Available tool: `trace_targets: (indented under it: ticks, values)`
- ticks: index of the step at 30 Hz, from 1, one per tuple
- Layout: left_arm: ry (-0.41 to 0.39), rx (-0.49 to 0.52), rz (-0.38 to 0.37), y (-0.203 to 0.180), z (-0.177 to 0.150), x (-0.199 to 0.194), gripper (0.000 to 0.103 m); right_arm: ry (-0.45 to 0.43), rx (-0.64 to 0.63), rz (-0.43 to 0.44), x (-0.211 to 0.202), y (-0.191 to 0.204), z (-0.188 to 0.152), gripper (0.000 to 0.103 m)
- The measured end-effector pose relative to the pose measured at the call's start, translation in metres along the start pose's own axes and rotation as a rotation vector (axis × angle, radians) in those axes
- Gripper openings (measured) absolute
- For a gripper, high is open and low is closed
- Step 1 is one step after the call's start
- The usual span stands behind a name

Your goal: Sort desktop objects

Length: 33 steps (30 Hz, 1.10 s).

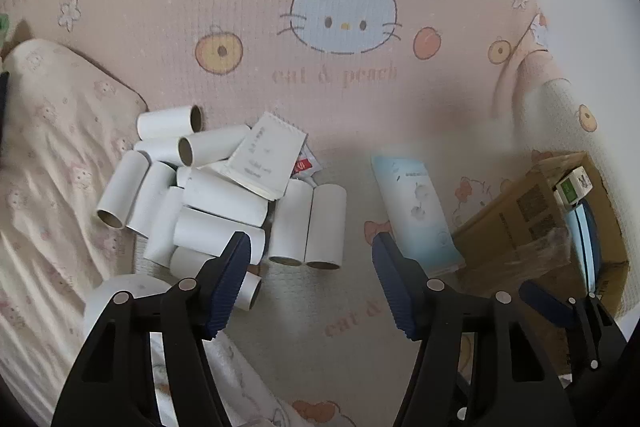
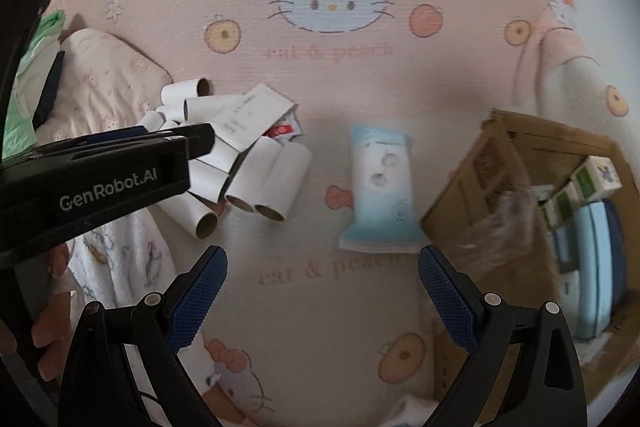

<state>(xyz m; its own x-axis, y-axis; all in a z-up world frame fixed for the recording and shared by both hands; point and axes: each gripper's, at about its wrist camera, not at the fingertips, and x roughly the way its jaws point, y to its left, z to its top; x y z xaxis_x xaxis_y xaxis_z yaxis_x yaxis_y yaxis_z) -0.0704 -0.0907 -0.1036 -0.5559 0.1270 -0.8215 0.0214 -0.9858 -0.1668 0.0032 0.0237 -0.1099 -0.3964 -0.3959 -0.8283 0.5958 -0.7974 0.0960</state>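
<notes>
Both claws, left (image 1: 310, 283) and right (image 2: 322, 297), gape wide and empty above what looks like a tissue pack (image 2: 382, 193).

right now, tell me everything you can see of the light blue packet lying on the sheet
The light blue packet is a flat, soft-looking pouch, pale blue fading to white, with faint printed motifs too blurred to read. It lies flat on the pink cat-print sheet, between the pile of cardboard tubes and the cardboard box; whether it touches the box cannot be told. No gripper touches it. The right gripper is open in front of it.
</notes>
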Motion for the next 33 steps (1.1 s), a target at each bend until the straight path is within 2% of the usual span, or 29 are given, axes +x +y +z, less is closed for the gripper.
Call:
trace_targets:
  ticks: [4, 6, 8, 10, 14, 19, 22, 29, 33]
  values:
    - [0.008, -0.021, -0.052, 0.008, -0.001, 0.021, 0.056, -0.046, -0.016, 0.037, 0.012, 0.003, 0.003, 0.096]
    - [0.021, -0.058, -0.086, 0.015, -0.001, 0.031, 0.052, -0.04, -0.006, 0.063, 0.023, 0.004, 0.003, 0.096]
    - [0.046, -0.117, -0.133, 0.025, -0.001, 0.044, 0.049, -0.031, 0.002, 0.118, 0.034, 0.004, 0.002, 0.096]
    - [0.069, -0.149, -0.15, 0.031, 0.0, 0.053, 0.044, -0.018, 0.028, 0.2, 0.047, 0.001, -0.001, 0.096]
    - [0.056, -0.144, -0.16, 0.041, 0.005, 0.061, 0.043, 0.038, 0.117, 0.337, 0.08, -0.007, -0.006, 0.096]
    - [0.057, -0.155, -0.219, 0.052, 0.003, 0.07, 0.043, 0.062, 0.211, 0.382, 0.124, -0.014, -0.002, 0.096]
    - [0.076, -0.154, -0.21, 0.053, 0.001, 0.08, 0.043, 0.064, 0.225, 0.397, 0.143, -0.015, 0.007, 0.096]
    - [0.105, -0.147, -0.246, 0.054, -0.002, 0.097, 0.038, 0.064, 0.33, 0.569, 0.174, -0.012, 0.013, 0.096]
    - [0.102, -0.155, -0.274, 0.058, 0.0, 0.1, 0.038, 0.076, 0.358, 0.589, 0.202, -0.007, 0.005, 0.097]
